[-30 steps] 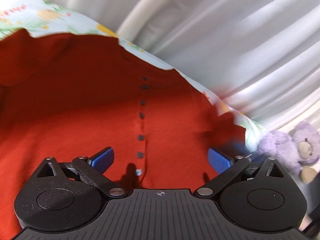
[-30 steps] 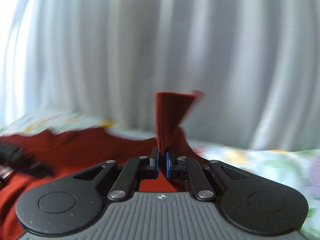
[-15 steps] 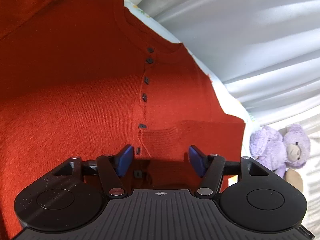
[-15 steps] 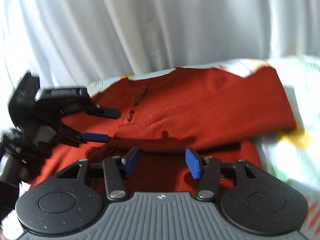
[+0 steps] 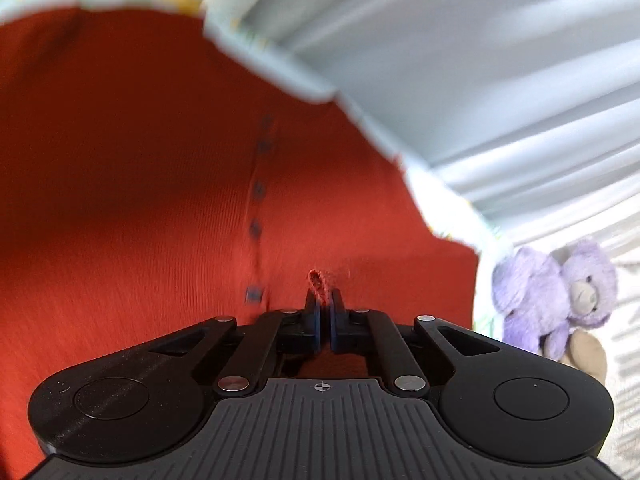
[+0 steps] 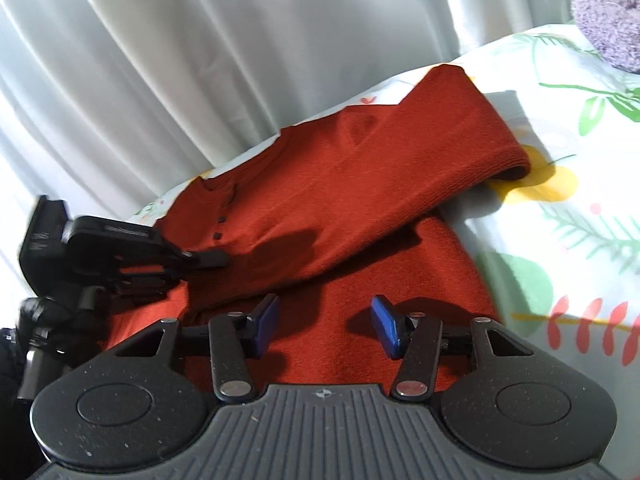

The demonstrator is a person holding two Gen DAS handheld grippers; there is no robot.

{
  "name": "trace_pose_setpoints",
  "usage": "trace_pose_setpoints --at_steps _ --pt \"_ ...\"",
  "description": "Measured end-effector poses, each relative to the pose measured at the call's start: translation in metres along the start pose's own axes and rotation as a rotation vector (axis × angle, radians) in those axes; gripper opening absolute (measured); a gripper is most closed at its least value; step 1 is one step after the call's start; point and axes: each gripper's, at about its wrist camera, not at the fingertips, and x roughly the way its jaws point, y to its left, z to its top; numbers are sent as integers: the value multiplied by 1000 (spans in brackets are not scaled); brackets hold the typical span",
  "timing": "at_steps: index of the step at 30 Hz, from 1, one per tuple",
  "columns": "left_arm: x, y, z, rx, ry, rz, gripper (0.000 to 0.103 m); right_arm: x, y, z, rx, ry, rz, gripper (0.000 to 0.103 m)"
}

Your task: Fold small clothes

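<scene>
A rust-red knit sweater [image 5: 160, 200] with a row of dark buttons [image 5: 256, 188] lies flat on a floral sheet. My left gripper [image 5: 325, 304] is shut on a small pinch of its fabric just right of the button line. The right wrist view shows the sweater [image 6: 360, 184] with one sleeve [image 6: 460, 152] folded across the body. There the left gripper [image 6: 216, 258] comes in from the left, its tips at the sleeve's end. My right gripper [image 6: 325, 322] hovers open over the sweater's lower part, with nothing between its blue pads [image 6: 266, 322].
The floral sheet [image 6: 580, 200] spreads to the right of the sweater. A white pleated curtain [image 5: 480, 60] hangs close behind it. A purple teddy bear [image 5: 556, 292] sits past the sweater's right side, and its fur [image 6: 608, 16] shows at the top right corner.
My left gripper went from wide open to shut, pinching red fabric. My right gripper let go of the sleeve, opened, and now tilts down over the sweater.
</scene>
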Motion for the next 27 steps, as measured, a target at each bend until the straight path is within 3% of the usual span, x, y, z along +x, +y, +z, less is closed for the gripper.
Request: trace_pose_setpoints --at_steps 2,5,7,8,12,14,16,18,19,22,24,27 --pt "-21 -8 13 75 -65 65 5 2 -3 2 -3 1 -46 51" --pt "-42 -14 26 236 -172 278 5 2 -10 6 -3 -8 -110 48" --pt "-43 -7 33 268 -193 384 6 2 -13 10 -3 -13 -136 48" --pt "-41 0 35 260 -193 400 6 2 -14 11 -1 -12 -137 48" --pt "-29 42 38 166 -113 357 10 1 -13 17 3 -10 -127 48" --pt "-22 50 34 146 -103 356 26 3 -9 22 0 -10 -117 48" --pt "-21 55 32 144 -113 328 30 4 -7 29 2 -8 -108 48" --pt "-17 56 35 122 -114 282 28 7 -5 37 2 -8 -100 48" --pt "-21 62 36 107 -103 267 5 8 -4 40 1 -10 -100 48" --pt "-29 57 45 131 -111 304 6 16 0 57 -13 -18 -104 48" --pt "-46 50 51 165 -169 320 6 23 2 68 -20 -23 -104 51" --pt "-66 42 63 183 -241 406 6 36 1 85 -14 -24 -96 57"
